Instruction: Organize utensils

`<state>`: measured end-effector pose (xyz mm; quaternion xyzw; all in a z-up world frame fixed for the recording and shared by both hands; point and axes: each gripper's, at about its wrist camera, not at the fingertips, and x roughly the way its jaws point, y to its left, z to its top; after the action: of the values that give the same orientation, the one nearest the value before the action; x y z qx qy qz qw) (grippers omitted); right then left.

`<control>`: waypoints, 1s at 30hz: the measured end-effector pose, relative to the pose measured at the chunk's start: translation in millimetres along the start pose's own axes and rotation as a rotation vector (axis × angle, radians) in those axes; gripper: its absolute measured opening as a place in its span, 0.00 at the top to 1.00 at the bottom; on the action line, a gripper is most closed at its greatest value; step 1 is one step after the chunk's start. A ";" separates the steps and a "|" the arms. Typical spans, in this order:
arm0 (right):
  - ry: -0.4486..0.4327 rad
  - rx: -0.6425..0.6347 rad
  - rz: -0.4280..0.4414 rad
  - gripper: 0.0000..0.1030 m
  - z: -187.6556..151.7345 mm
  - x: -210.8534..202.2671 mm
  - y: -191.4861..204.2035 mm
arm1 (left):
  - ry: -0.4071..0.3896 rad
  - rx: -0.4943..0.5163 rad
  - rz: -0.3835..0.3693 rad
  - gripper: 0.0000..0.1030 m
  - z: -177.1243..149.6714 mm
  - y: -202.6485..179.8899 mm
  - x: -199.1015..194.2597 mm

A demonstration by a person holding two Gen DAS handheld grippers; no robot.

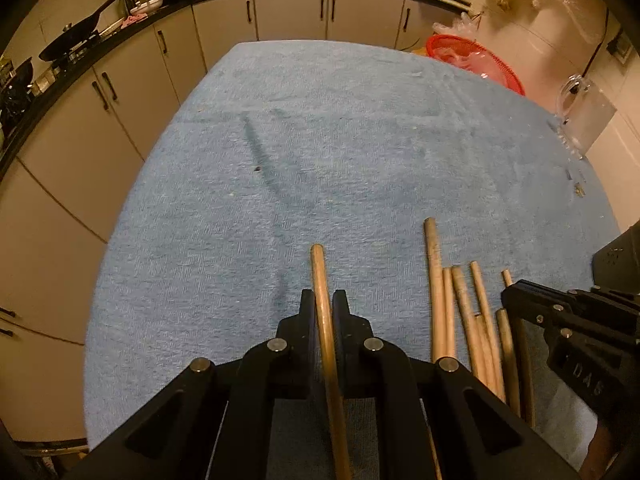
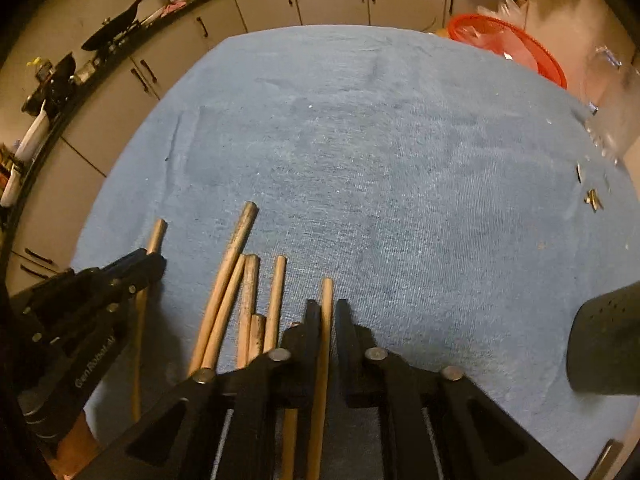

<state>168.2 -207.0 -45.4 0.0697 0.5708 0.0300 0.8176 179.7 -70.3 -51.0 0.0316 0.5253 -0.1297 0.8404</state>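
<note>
Left gripper (image 1: 323,300): jaws pinched on a single wooden stick (image 1: 322,280), tip projecting forward past the fingertips, shaft running back between the fingers. Right gripper (image 2: 327,308): jaws likewise clamped on one wooden stick (image 2: 327,300), tip just ahead of the fingertips. Loose bundle of sticks (image 1: 460,312) lying on the blue cloth (image 1: 320,140) over the tabletop, between the two grippers and just beside each; ends uneven, some crossing. Step in hand, by judgement: separate one stick per gripper from the bundle and carry both to a holder, probably the dark container (image 2: 608,344) at the right edge, though its opening is not visible. To do it well: lift straight up before moving sideways, so that neither held shaft drags the neighbouring sticks. Check that no second stick is trapped beside the right-hand one; a further shaft (image 2: 290,432) sits close under the left finger and could ride along. Keep the two grippers apart during the lift to avoid crossing the shafts. Hold firm pressure; round smooth wood tends to pivot in a narrow pinch, so keep each stick along the fingers. Red basket (image 1: 476,60) and cabinets (image 1: 288,12) beyond the far edge: not involved.
</note>
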 end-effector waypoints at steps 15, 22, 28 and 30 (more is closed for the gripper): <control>-0.504 0.007 0.201 0.94 -74.6 -171.1 -16.8 | -0.274 -0.009 -0.160 0.93 -31.7 -15.3 -139.0; -0.615 -0.003 0.212 0.94 -101.6 -205.8 -10.2 | -0.341 0.000 -0.150 0.93 -48.2 -22.3 -177.7; -0.664 0.004 0.227 0.94 -114.7 -218.6 -17.3 | -0.357 0.011 -0.146 0.93 -52.8 -29.3 -190.6; -0.667 0.005 0.229 0.94 -117.7 -220.8 -18.5 | -0.363 0.009 -0.141 0.93 -54.7 -30.7 -195.3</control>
<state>-19.3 -244.2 117.2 0.1411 0.2606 0.0956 0.9503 43.2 -53.4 101.2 -0.0254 0.3656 -0.1939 0.9100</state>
